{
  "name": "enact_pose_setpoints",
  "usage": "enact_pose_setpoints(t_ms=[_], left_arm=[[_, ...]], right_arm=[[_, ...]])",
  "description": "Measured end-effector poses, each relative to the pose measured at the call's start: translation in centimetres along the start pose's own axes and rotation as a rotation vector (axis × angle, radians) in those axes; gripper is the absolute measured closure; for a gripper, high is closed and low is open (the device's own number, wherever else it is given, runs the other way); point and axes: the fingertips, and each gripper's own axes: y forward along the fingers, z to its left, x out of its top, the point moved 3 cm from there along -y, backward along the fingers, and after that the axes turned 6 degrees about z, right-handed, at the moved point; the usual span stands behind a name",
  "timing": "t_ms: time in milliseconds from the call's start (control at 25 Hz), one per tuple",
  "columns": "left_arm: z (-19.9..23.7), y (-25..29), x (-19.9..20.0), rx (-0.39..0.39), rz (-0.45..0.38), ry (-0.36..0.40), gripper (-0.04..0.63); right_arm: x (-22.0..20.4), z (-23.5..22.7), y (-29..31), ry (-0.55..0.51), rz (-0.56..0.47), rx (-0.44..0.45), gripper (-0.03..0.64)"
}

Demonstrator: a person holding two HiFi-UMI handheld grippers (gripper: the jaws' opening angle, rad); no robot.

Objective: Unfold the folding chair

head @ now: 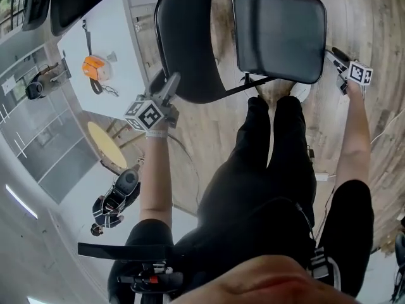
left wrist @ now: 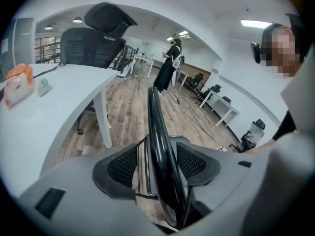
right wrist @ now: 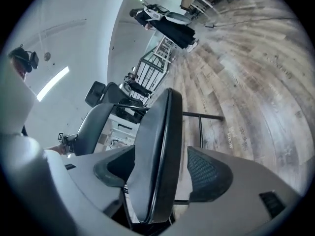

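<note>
The folding chair stands in front of me, its black backrest (head: 190, 37) at the left and its dark padded seat (head: 278, 33) at the right. My left gripper (head: 169, 86) reaches the backrest's near edge. In the left gripper view that glossy edge (left wrist: 160, 146) runs between the open jaws of the left gripper (left wrist: 156, 163), with a gap beside the left pad (left wrist: 123, 165). My right gripper (head: 333, 56) is at the seat's right edge. In the right gripper view the seat (right wrist: 157, 146) stands edge-on inside the open right gripper (right wrist: 162, 173), with floor showing between it and the right pad (right wrist: 206, 173).
A white desk (head: 107, 49) with an orange object (head: 95, 66) stands close at the chair's left. Behind it is a black office chair (left wrist: 93, 43). A person (left wrist: 167, 68) stands far off on the wooden floor. My own legs (head: 272, 170) are just behind the chair.
</note>
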Motion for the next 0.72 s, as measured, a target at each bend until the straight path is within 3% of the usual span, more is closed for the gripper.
enact_pose_setpoints(t_ms=[200, 360, 440, 720], left_arm=[[-1.4, -2.9, 1.3, 0.041, -0.112, 0.022, 0.36], [-6.0, -6.2, 1.6, 0.042, -0.153, 0.115, 0.36], [-8.8, -7.2, 2.2, 0.0, -0.186, 0.155, 0.36], [-17.5, -12.7, 2.7, -0.26, -0.3, 0.142, 0.36]], right_arm=[[4.0, 5.6, -3.9, -0.157, -0.059, -0.026, 0.308], [4.0, 14.2, -7.5, -0.255, -0.072, -0.031, 0.308], [5.3, 19.8, -8.3, -0.359, -0.087, 0.013, 0.308], [4.9, 44.0, -12.0, -0.652, -0.124, 0.07, 0.31]])
